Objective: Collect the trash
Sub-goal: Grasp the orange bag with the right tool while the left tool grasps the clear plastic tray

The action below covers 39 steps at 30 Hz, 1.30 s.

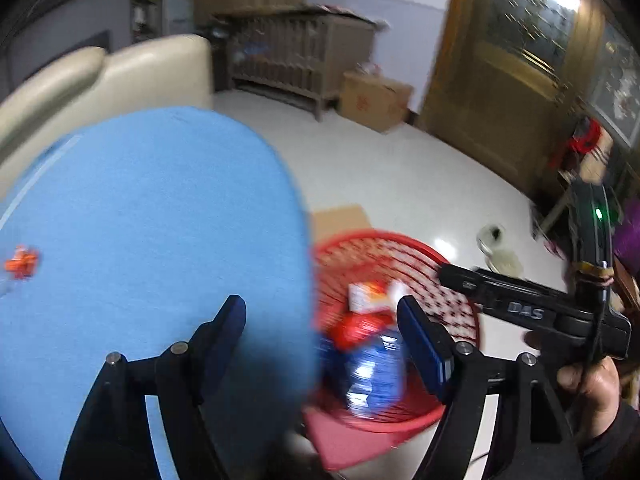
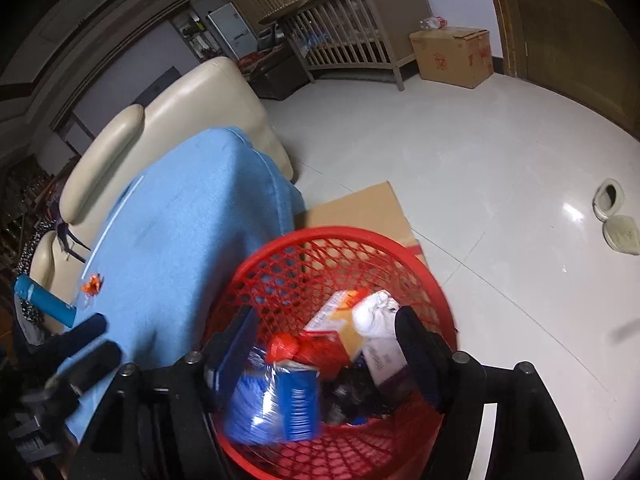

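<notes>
A red mesh basket point(image 2: 340, 233) stands on the floor beside the blue-clothed table point(image 2: 180, 216). Inside it lie a blurred blue-and-white plastic package point(image 2: 280, 396), a red wrapper point(image 2: 292, 350), an orange-and-white carton point(image 2: 336, 312) and crumpled white paper point(image 2: 376, 312). My right gripper point(image 2: 326, 336) hangs open over the basket, its pads clear of the package below. My left gripper point(image 1: 320, 320) is open too, straddling the table edge and the basket point(image 1: 372, 238). A small orange wrapper point(image 1: 22, 262) lies on the cloth at the far left, also visible as the orange wrapper point(image 2: 92, 282).
A blue cylinder point(image 2: 44, 300) lies at the table's left end. Flat cardboard point(image 2: 360, 208) sits behind the basket. A cream sofa point(image 2: 192, 100), a slatted crib point(image 2: 352, 48) and a cardboard box point(image 2: 452, 56) stand beyond. A hand point(image 1: 588, 384) holds the right gripper point(image 1: 452, 276).
</notes>
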### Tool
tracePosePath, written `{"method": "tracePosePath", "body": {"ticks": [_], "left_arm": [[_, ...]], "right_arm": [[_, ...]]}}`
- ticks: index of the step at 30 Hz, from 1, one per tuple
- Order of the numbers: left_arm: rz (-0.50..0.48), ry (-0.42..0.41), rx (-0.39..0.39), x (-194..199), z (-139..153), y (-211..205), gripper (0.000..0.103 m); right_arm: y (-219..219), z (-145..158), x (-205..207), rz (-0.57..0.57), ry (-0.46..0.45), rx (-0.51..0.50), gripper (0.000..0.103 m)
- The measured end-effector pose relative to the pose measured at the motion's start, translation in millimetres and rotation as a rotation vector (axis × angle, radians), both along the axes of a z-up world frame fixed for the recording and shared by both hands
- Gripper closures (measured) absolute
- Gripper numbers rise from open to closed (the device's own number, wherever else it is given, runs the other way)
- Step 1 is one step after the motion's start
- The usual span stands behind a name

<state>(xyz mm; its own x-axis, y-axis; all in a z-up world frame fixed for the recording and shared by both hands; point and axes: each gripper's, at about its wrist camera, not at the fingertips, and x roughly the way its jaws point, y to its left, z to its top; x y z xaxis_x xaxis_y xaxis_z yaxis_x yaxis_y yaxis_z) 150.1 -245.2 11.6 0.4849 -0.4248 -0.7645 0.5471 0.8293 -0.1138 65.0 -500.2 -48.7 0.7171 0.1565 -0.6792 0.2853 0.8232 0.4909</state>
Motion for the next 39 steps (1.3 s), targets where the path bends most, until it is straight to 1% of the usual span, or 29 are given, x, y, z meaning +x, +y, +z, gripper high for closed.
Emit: {"method": "tracePosePath", "body": {"ticks": [3,4,6,8,9,10,12,14,15,16,20,21,23,26,28,29,30,32,34,35,36,39], "left_arm": [[0.133,-0.033,-0.009,22,14,53,0.025],[0.206,-0.041,-0.014,33,18,80,0.024],[0.308,-0.039,-0.018,49,19,119,0.024],[0.440,-0.025,-0.020,70,16,173,0.024],[0.492,-0.021,-0.014,78,13,193,0.024],[0.569,-0.009,-0.004,88,8,227,0.024],[0.653,0.008,-0.013,97,1,268,0.024],[0.753,0.035,-0.023,102,-7,320,0.024],[0.775,0.042,-0.028,100,-10,332,0.024],[0.807,0.051,-0.040,98,-14,352,0.024],[0.840,0.069,-0.025,94,-30,383,0.024],[0.842,0.070,-0.023,93,-31,381,0.024],[0.850,0.070,-0.026,88,-34,393,0.024],[0.858,0.071,-0.036,90,-36,406,0.024],[0.860,0.072,-0.043,94,-41,408,0.024],[0.854,0.071,-0.051,97,-41,409,0.024],[0.846,0.068,-0.059,98,-40,410,0.024],[0.831,0.059,-0.069,104,-38,409,0.024],[0.807,0.050,-0.082,111,-35,406,0.024],[0.793,0.048,-0.085,116,-34,404,0.024],[0.784,0.046,-0.086,120,-33,402,0.023],[0.736,0.029,-0.080,134,-30,389,0.023]], "right_arm": [[16,7,15,0.028,-0.012,-0.008,0.029],[23,11,20,0.044,-0.016,-0.012,0.029],[42,17,34,0.085,-0.023,-0.021,0.029],[62,23,47,0.130,-0.031,-0.031,0.029],[77,27,55,0.162,-0.034,-0.038,0.029],[89,29,62,0.194,-0.037,-0.043,0.029],[120,36,80,0.276,-0.043,-0.066,0.029],[156,42,101,0.357,-0.046,-0.095,0.029],[175,45,111,0.401,-0.051,-0.109,0.029],[202,51,125,0.466,-0.065,-0.130,0.029],[292,64,173,0.673,-0.106,-0.180,0.029],[317,66,187,0.718,-0.111,-0.199,0.029],[365,71,212,0.794,-0.122,-0.237,0.029],[412,74,238,0.859,-0.136,-0.280,0.030],[439,75,253,0.889,-0.139,-0.327,0.036],[450,75,261,0.902,-0.135,-0.351,0.046],[460,74,268,0.917,-0.129,-0.375,0.050],[473,69,280,0.929,-0.117,-0.405,0.050],[477,63,290,0.930,-0.107,-0.415,0.051],[479,61,294,0.929,-0.110,-0.418,0.054],[477,61,296,0.934,-0.109,-0.415,0.067],[472,61,300,0.939,-0.095,-0.391,0.075]]}}
